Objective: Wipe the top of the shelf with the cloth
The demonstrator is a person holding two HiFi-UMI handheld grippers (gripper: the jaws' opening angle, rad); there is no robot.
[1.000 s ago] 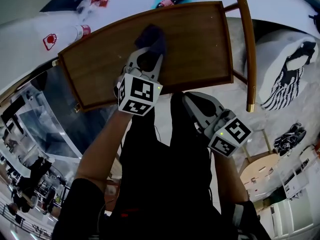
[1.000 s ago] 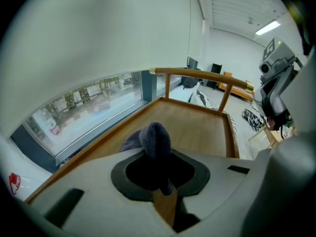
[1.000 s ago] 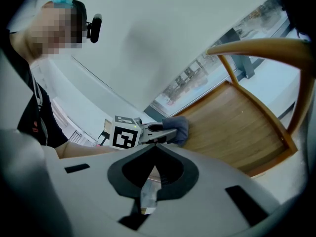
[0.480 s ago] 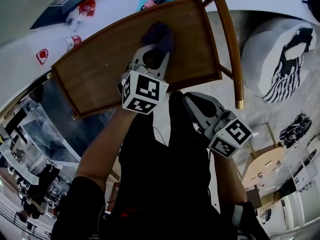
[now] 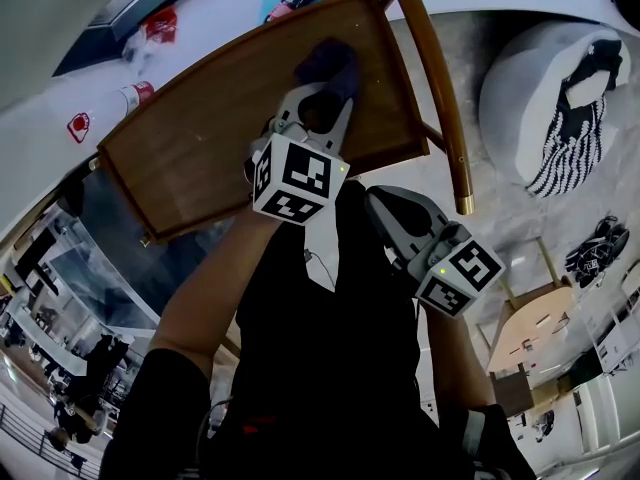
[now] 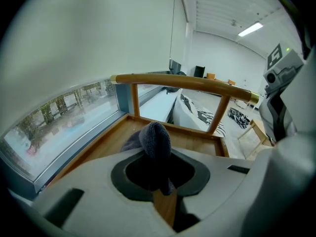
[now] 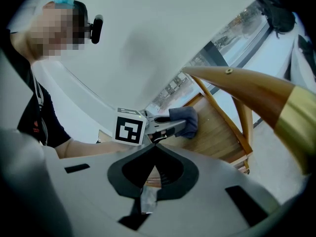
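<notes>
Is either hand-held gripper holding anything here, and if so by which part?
The left hand-held gripper is shut on the dark cloth, clamping its bunched near end, and the rest bulges out beyond the jaws. The right hand-held gripper is shut and empty.

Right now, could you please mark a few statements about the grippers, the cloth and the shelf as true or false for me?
1. The left gripper is shut on the cloth. True.
2. The right gripper grips the cloth too. False: its jaws are together on nothing, off the shelf, near the person's body.
3. The cloth lies on the wooden shelf top. True.
4. The cloth is bright yellow. False: it is dark grey.
5. The wooden rail ends in a brass-coloured cap. True.
</notes>
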